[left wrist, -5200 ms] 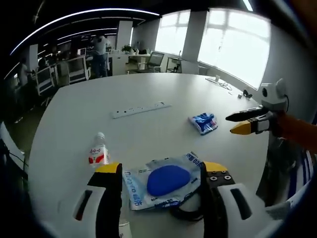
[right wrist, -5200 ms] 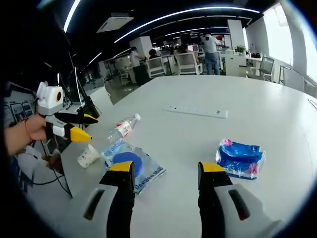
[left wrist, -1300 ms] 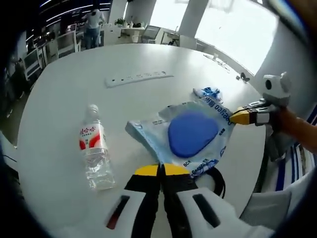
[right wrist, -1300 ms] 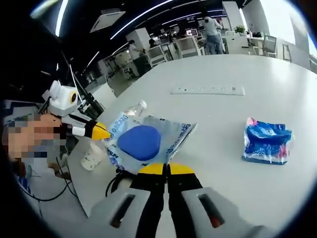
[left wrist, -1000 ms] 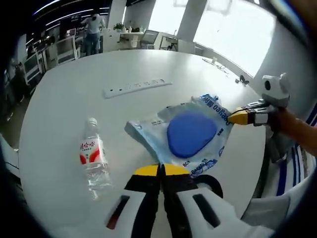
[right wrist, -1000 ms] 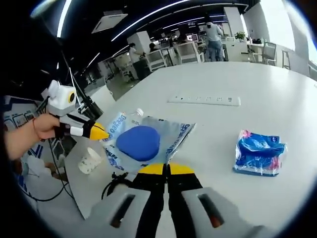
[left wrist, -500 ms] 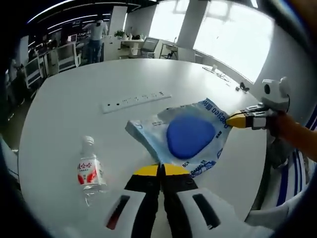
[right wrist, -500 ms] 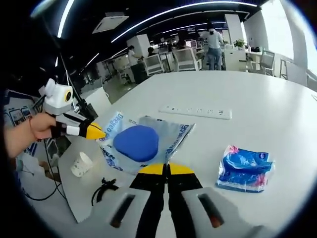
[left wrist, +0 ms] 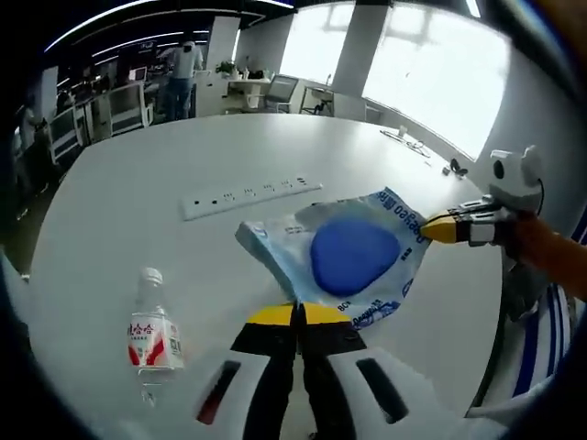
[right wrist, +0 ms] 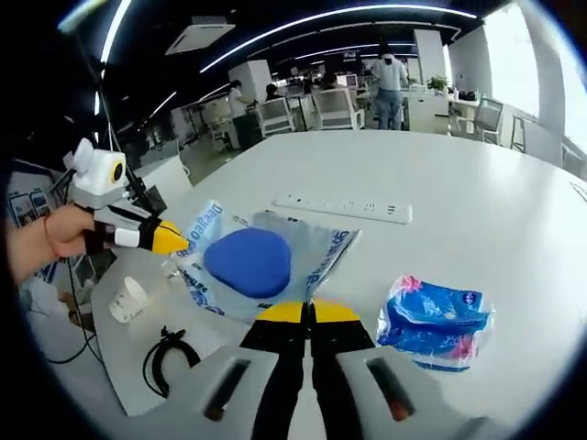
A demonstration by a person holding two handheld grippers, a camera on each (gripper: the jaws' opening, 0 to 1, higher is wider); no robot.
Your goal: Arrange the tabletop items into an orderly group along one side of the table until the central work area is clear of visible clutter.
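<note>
A clear printed plastic bag [left wrist: 353, 252] with a round blue object inside hangs above the white table [left wrist: 128, 211]. My left gripper [left wrist: 298, 310] is shut on its near corner. My right gripper [left wrist: 429, 229] comes in from the right, shut on the far corner. In the right gripper view the same bag [right wrist: 248, 261] spreads between my right gripper [right wrist: 310, 310], shut at the bottom, and my left gripper [right wrist: 179, 246], held by a hand at the left. A blue tissue pack [right wrist: 431, 321] lies on the table to the right.
A small water bottle [left wrist: 151, 335] lies on the table at the left. A white power strip [left wrist: 248, 194] stretches across the middle beyond the bag. A paper cup [right wrist: 127, 298] and a black cable loop [right wrist: 170, 353] sit near the table's edge. Office desks and people stand far behind.
Five seconds ago both grippers were open and the bag lay on the table. Both are shut on it now, and it is lifted and carried toward the power strip and tissue pack.
</note>
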